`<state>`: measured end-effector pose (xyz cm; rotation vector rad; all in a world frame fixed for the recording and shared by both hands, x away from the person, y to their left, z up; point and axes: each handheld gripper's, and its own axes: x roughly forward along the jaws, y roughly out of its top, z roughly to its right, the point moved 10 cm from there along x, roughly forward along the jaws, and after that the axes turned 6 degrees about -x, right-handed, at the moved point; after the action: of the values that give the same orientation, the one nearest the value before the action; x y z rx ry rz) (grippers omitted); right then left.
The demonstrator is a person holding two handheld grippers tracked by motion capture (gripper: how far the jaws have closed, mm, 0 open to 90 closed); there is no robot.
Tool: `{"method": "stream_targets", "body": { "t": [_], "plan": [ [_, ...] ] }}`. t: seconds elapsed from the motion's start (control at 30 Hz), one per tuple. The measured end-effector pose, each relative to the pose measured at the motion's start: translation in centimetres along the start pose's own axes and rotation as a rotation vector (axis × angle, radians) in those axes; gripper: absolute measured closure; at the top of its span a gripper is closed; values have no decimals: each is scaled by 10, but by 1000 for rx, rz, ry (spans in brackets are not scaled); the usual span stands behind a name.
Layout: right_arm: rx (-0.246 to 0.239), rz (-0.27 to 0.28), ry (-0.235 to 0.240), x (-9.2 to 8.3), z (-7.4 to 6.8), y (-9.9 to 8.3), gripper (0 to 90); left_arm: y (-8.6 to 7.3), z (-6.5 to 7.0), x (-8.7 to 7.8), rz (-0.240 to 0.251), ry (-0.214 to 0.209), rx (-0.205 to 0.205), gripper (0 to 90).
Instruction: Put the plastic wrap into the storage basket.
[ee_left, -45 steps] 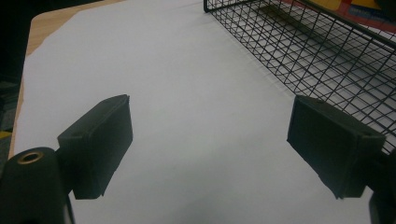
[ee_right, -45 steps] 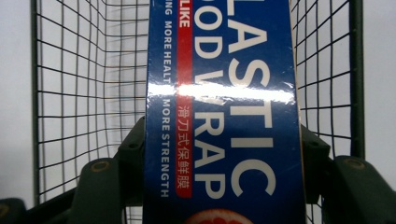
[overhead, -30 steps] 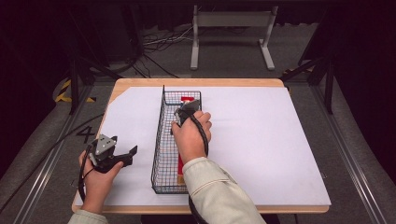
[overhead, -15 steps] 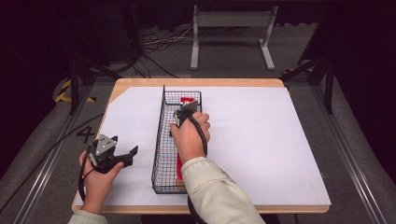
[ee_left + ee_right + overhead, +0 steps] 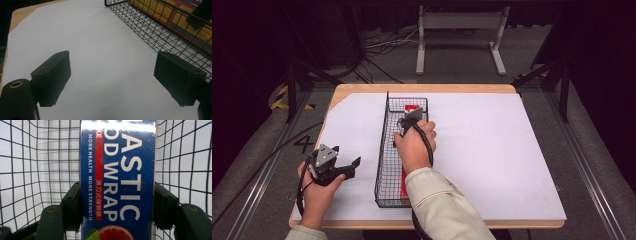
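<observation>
Across the middle of the high view, a wooden tabletop [image 5: 507,90] is seen, covered almost wholly by a white sheet [image 5: 492,150]. On the sheet, left of centre, a long black wire basket [image 5: 384,150] is set lengthwise, running away from the person. Inside the basket a long box of plastic wrap [image 5: 120,175] is laid along its length; its face is blue with white lettering, a red stripe and a picture of cut fruit, while red and yellow sides are seen through the mesh from the left gripper view. The right tongs [image 5: 408,122] are lowered into the basket, and the box is clamped between their two jaws, one jaw pressed against each long edge. The left tongs [image 5: 354,164] are held by the left hand [image 5: 317,192] above the bare sheet, just beside the basket's left wall, near the tabletop's near edge. Their jaws are spread wide, and nothing is held between them.
</observation>
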<state>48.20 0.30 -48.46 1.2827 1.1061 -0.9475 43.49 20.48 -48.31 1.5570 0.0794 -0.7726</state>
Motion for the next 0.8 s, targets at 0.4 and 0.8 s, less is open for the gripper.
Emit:
{"method": "stream_targets", "body": {
  "t": [0.4, 0.8],
  "plan": [
    [2, 42, 17, -11, -1, 5, 303, 1, 0, 2, 2, 2, -4, 147],
    [-21, 129, 3, -48, 4, 15, 297, 1, -3, 1, -4, 9, -11, 147]
  ]
}}
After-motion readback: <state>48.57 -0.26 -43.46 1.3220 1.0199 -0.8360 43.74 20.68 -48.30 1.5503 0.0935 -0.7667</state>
